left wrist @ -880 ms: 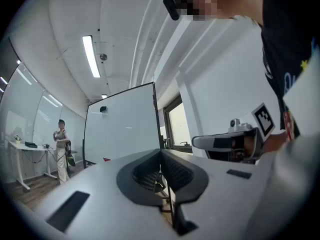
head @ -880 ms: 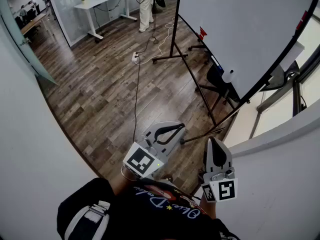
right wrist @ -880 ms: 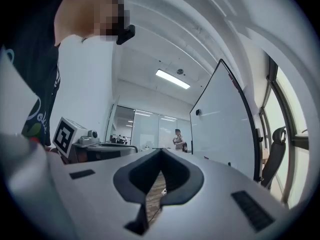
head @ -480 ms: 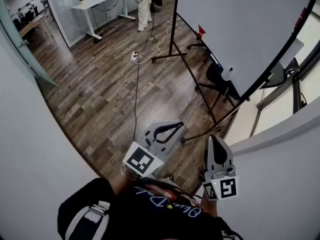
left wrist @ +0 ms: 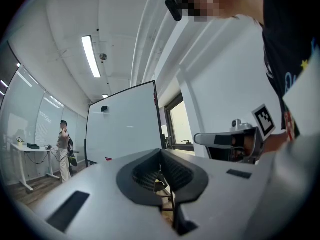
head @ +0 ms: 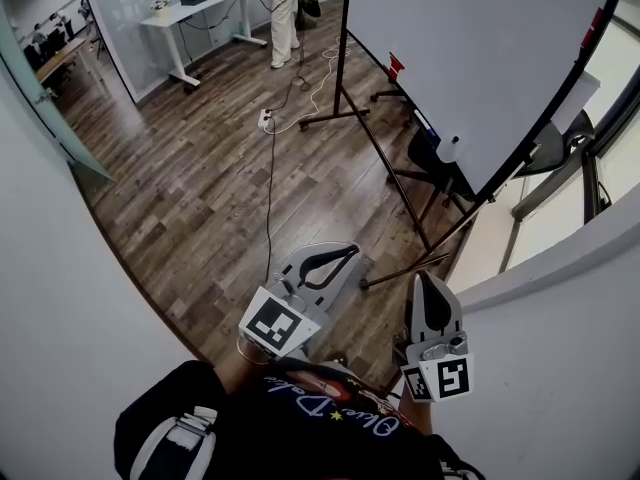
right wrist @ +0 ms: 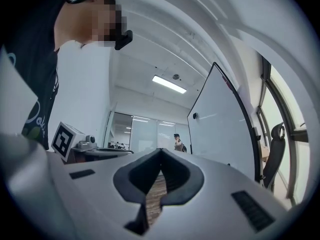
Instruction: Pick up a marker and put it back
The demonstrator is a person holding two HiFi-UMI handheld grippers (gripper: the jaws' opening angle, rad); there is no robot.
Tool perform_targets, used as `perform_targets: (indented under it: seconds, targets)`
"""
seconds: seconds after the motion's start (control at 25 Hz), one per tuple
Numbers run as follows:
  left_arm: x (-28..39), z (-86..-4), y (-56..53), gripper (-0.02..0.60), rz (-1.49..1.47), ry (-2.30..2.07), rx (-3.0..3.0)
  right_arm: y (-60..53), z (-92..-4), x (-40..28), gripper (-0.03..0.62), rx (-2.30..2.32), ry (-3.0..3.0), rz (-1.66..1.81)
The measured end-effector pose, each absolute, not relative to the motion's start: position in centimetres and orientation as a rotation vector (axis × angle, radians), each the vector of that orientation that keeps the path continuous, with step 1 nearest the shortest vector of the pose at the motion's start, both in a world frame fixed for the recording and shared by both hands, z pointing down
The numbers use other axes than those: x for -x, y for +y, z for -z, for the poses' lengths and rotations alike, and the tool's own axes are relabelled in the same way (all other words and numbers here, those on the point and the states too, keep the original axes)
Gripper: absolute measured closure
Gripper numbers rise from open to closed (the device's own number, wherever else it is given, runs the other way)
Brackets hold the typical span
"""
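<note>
So nearest, held at the person's chest, left gripper [head: 348, 249] has its jaws together with nothing between them; right gripper [head: 424, 277] just beside it, jaws together too, also empty. Below and beyond is wood floor [head: 200, 178] with a cable [head: 271, 198] running away. Further out the whiteboard [head: 480, 48] stands on its stand, with a small red item [head: 398, 65] at its lower edge, too small to tell if that's the marker. Farthest, a person [head: 284, 18] stands by a desk [head: 190, 10]
</note>
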State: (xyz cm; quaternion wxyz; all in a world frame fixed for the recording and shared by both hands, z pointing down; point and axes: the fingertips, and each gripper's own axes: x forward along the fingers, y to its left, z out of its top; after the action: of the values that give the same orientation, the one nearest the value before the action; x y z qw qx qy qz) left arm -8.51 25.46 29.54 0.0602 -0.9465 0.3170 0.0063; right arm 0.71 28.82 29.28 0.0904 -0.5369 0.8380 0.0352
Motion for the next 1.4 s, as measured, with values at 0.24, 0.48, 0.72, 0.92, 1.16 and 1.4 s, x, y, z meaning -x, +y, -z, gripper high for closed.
perform_targets:
  seconds: [0.24, 0.48, 0.72, 0.92, 1.16, 1.4]
  targets:
    - [7.2, -29.9, 25.5, 0.577, 0.005, 0.946, 2.869, 28.9, -29.4, -2.4, 0.594, 1.614, 2.465, -0.103]
    - [5.8, -30.1, 25.2, 0.577, 0.030, 0.941, 2.863, 28.6, -29.9, -4.1, 0.594, 1.618, 2.453, -0.091]
    - [4.6, -30.4, 25.5, 0.577, 0.115, 0.942, 2.853, 28.9, -29.9, -5.4, 0.594, 1.604, 2.463, -0.082]
    - [3.5, -30.1, 24.7, 0.577, 0.056, 0.960, 2.825, 28.3, -30.1, -6.6, 0.594, 1.584, 2.465, -0.091]
    - [2.8, -31.2, 25.4, 0.577, 0.051, 0.990, 2.835, 29.0, -31.6, -7.9, 0.593, 1.607, 2.480, -0.056]
    - [2.3, -31.8, 24.5, 0.577, 0.070, 0.994, 2.859, 28.4, -32.2, -8.8, 0.592, 1.637, 2.469, -0.058]
